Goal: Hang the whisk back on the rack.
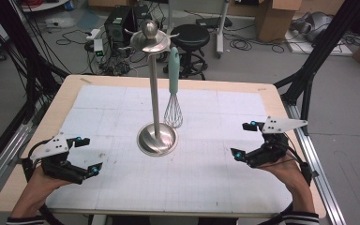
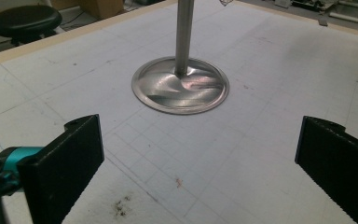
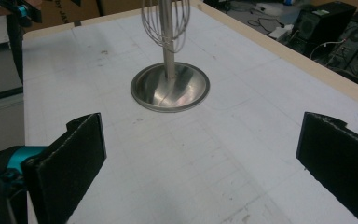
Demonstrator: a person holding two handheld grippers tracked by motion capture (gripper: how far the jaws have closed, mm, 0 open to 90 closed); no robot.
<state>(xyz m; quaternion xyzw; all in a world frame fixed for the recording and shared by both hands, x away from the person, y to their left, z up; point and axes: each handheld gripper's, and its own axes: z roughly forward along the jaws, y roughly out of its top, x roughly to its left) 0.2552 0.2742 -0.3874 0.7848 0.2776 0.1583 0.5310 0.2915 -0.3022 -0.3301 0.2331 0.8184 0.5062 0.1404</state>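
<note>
Tabletop, gridded white mat, scuffed near your left hand-held gripper. Steel stand sits ahead of and between both grippers, well apart from each. Whisk hangs from its top hook, wires just above the base, likely stored for easy lifting. Your right hand-held gripper and the left: jaws wide, empty. Beyond: stool, cables, boxes.
</note>
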